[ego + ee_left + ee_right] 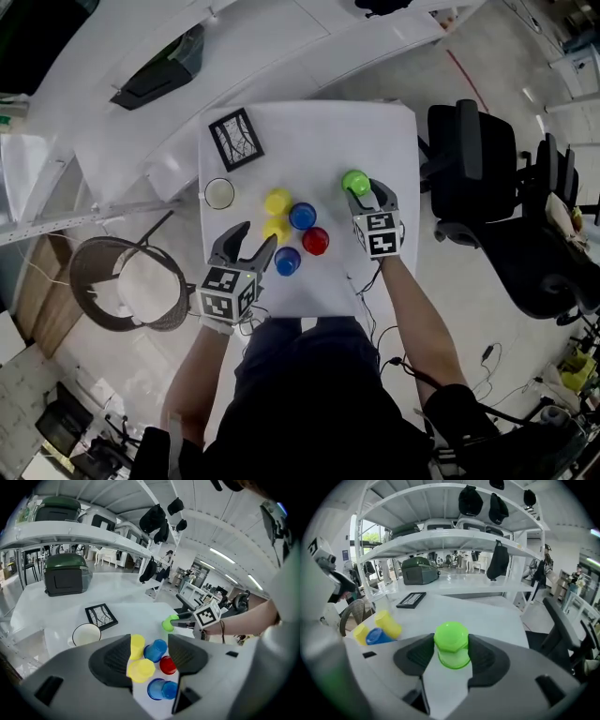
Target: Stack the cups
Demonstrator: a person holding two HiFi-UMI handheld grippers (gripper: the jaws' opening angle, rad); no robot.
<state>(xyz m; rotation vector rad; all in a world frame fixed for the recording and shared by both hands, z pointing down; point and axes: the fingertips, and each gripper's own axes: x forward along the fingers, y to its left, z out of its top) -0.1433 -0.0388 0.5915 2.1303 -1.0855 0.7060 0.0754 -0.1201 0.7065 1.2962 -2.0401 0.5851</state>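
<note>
White tabletop (pixel 309 131) in a lab-type room, with open shelving behind it and black office chairs (pixel 473 159) off to one side. A white mug (pixel 219 193) and a small framed picture (pixel 235 139) sit toward the far left corner. Neither looks like part of the job.

Five cups are bunched mid-table: two yellow cups (pixel 277 201), two blue cups (pixel 302 216) and a red cup (pixel 316 240), all packed close and some touching. One blue looks tipped on its side in the left gripper view, but I wouldn't swear to it. The green cup (pixel 451 651) stands apart from the bunch toward the right, upside down on the tabletop.

So the right gripper (pixel 451 639) is clamped on that green cup, pads against both sides of the wall, and the rim looks to be down on the surface. The left gripper (pixel 149 637) has its jaws wide apart with nothing in them. It hovers at the near edge of the bunch, with a yellow and a blue showing through the gap.

Handling guess: these are thin plastic with next to no weight, stiff enough but slick and tapered. Pinch too near the narrow end and one could squirt out. I'd grab across the wall about halfway up, gently. The bunch is tight, so a jaw going in will probably nudge a neighbour and send it skidding. Nothing is stacked yet.
</note>
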